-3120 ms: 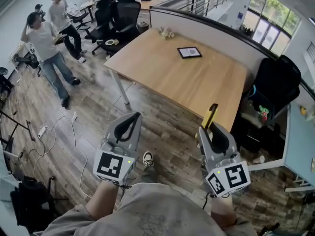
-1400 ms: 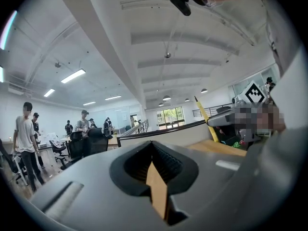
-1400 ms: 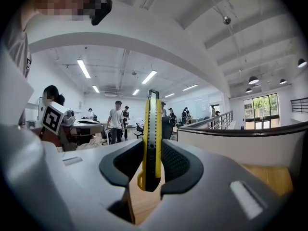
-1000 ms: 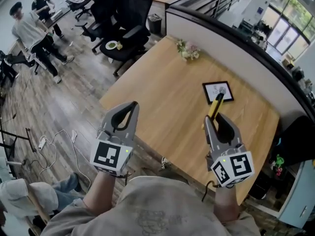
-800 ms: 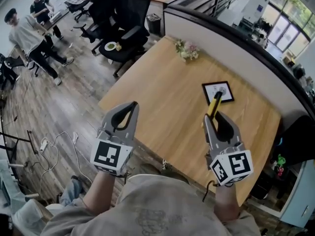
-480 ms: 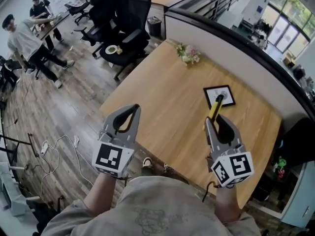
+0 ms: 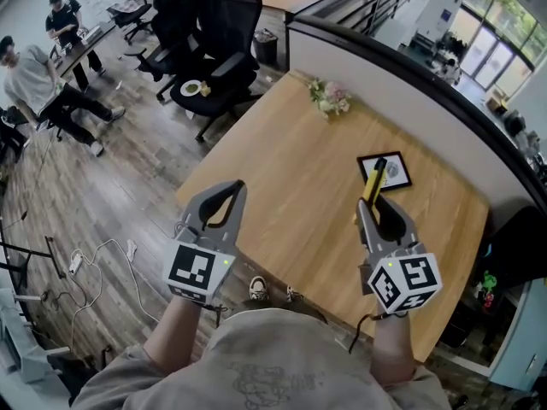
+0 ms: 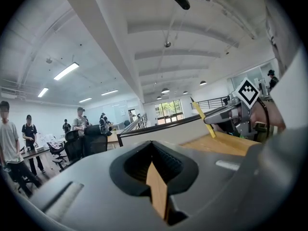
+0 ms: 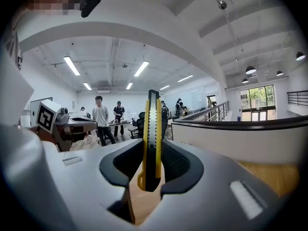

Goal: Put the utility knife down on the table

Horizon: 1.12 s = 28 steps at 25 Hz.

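A yellow utility knife (image 7: 372, 182) stands upright between the jaws of my right gripper (image 7: 374, 203), which is shut on its lower end. In the right gripper view the knife (image 9: 153, 124) rises straight out of the right gripper (image 9: 152, 150). It hangs above the wooden table (image 7: 282, 169), near the table's right half. My left gripper (image 7: 231, 188) is shut with nothing in it, held over the table's near left edge. From the left gripper view, that gripper (image 8: 153, 146) shows only wood in its narrow slit, and the knife (image 8: 203, 121) appears off to the right.
A black picture frame (image 7: 386, 170) lies on the table just beyond the knife. A small bunch of flowers (image 7: 329, 99) sits at the far edge by a partition wall (image 7: 402, 62). Office chairs (image 7: 218, 45) and seated people (image 7: 26, 71) are left, cables (image 7: 94, 254) on the floor.
Three seconds ago I stood back from the table with the knife over the floor; now both grippers are at the table. In the last second they barely moved.
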Available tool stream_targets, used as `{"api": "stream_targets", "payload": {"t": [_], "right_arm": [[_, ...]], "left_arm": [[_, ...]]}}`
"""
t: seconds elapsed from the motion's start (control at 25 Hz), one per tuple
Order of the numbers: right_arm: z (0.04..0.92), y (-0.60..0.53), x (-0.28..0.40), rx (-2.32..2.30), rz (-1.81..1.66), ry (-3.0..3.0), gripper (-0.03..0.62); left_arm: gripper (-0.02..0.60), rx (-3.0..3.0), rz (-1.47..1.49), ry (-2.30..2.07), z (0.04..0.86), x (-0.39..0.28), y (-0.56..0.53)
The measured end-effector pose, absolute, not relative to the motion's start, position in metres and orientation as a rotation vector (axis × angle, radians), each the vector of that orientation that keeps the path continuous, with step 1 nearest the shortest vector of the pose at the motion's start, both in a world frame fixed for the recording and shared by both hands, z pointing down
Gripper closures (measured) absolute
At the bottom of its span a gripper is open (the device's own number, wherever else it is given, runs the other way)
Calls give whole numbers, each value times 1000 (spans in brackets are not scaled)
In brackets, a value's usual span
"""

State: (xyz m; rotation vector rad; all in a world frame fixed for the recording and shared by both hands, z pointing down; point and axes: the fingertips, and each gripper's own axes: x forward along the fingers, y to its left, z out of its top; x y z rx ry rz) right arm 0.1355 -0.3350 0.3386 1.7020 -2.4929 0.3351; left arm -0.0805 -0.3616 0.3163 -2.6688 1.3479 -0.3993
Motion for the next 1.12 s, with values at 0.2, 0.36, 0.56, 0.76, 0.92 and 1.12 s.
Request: {"api": "stream_targets", "payload": {"t": [0.2,0.36,0.56,0.76,0.92,1.12], "right_arm": [[353,-376,124,1656,352,-2448,470],[383,-418,110,1573,396,-2388,470],[442,-472,97,1498,476,-2278,470],[510,-520,92,1435,576,-2157,470],[555,-548,85,1386,625,-2086,470],[612,-575,76,1319,686,-2000,470]], "left_arm": [[581,-2660,-427,1306,325,-86,-389],[581,-2656,-461,1330,343,-95,-423],[580,-2720,-514,1342,376,-102,-463],[581,-2766,-582,1356,408,-110,-495],[580,-2798,-637,1370,437,-119,-516],[581,-2857,-739,1360,485,-120,-533]]}}
